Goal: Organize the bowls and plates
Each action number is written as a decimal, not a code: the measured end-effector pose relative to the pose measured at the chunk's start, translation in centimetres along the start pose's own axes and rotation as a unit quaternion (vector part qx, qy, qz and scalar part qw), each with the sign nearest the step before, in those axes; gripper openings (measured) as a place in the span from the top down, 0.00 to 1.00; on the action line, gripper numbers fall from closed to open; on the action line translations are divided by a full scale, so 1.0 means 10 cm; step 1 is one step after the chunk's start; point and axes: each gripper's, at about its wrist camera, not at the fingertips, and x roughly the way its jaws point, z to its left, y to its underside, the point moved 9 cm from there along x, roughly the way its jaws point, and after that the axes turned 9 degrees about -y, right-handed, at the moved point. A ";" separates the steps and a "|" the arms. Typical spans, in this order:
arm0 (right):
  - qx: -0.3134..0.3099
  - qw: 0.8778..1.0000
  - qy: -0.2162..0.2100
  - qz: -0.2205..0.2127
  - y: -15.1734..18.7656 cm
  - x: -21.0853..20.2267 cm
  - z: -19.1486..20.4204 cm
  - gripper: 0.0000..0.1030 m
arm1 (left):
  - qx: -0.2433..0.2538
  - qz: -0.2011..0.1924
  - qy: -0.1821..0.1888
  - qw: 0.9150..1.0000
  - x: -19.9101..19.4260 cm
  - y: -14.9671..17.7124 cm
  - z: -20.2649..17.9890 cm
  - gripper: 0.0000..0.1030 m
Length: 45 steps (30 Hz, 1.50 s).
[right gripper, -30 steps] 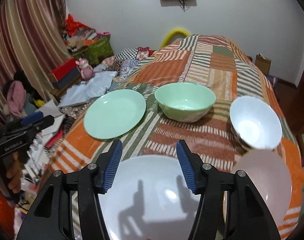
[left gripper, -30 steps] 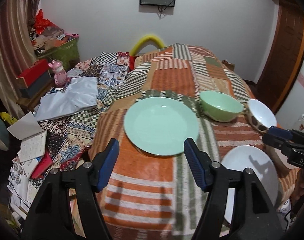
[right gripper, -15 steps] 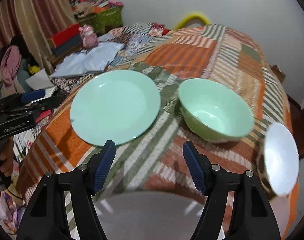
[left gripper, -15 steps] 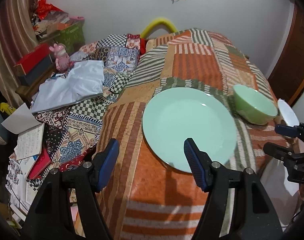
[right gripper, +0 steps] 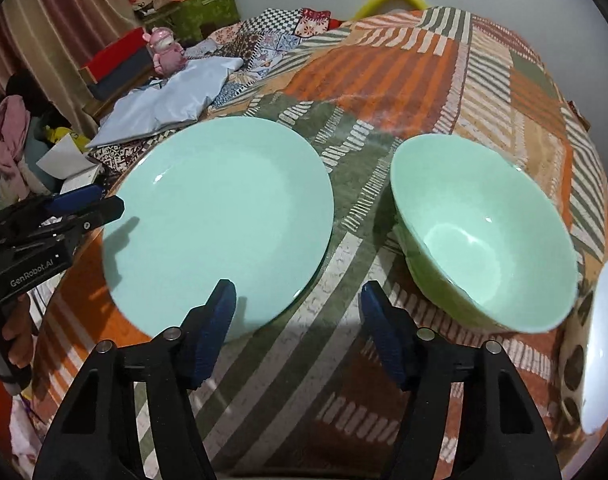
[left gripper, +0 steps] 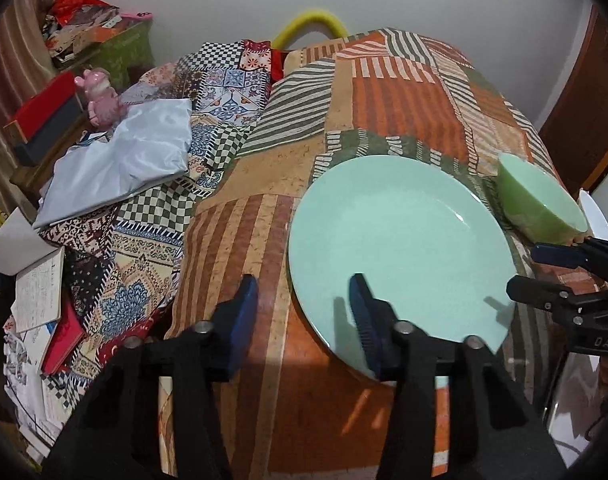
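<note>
Both our claws, left claw [left gripper: 302,312] and right claw [right gripper: 298,320], gape empty; the green plate [left gripper: 399,240] looks stiff, slick, breakable, so we pinch its near rim.

Bare blanket [right gripper: 355,184] gap between green plate [right gripper: 220,216] and green bowl [right gripper: 483,232]

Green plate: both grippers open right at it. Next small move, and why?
Probably ease the left gripper forward so its fingers straddle the green plate's near rim, then close. Its right finger already overlaps that rim and nothing is held. The right gripper sits between plate and green bowl, committed to neither.
</note>
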 end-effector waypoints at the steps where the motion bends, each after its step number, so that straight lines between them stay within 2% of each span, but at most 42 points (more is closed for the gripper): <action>1: 0.004 1.000 -0.002 0.004 0.00 0.03 -0.01 0.53 | 0.002 0.002 0.003 1.000 0.02 0.00 -0.01 0.64; 3: 0.013 1.000 -0.009 0.012 0.00 0.08 -0.02 0.61 | 0.004 0.006 0.011 1.000 0.07 -0.02 -0.03 0.68; 5: 0.024 1.000 -0.011 0.015 -0.01 0.11 -0.06 0.62 | 0.004 0.010 0.017 1.000 0.12 -0.03 -0.05 0.76; 10: 0.024 1.000 -0.014 0.013 -0.05 0.15 -0.08 0.70 | -0.006 0.017 0.027 0.999 0.23 -0.06 -0.04 0.81; 16: 0.027 0.999 -0.021 0.012 -0.09 0.23 -0.04 0.72 | -0.015 0.022 0.051 0.998 0.29 -0.07 -0.03 0.81; 24: 0.029 0.999 -0.025 0.016 -0.08 0.18 -0.02 0.76 | -0.008 0.026 0.042 0.999 0.23 -0.04 -0.05 0.81; 34: 0.029 0.999 -0.043 0.006 0.04 0.02 0.10 0.76 | -0.011 0.016 0.034 0.999 -0.08 0.10 0.00 0.81; 45: 0.037 0.998 -0.052 -0.027 0.14 -0.35 0.15 0.76 | -0.020 -0.008 0.046 0.999 -0.57 0.19 -0.09 0.81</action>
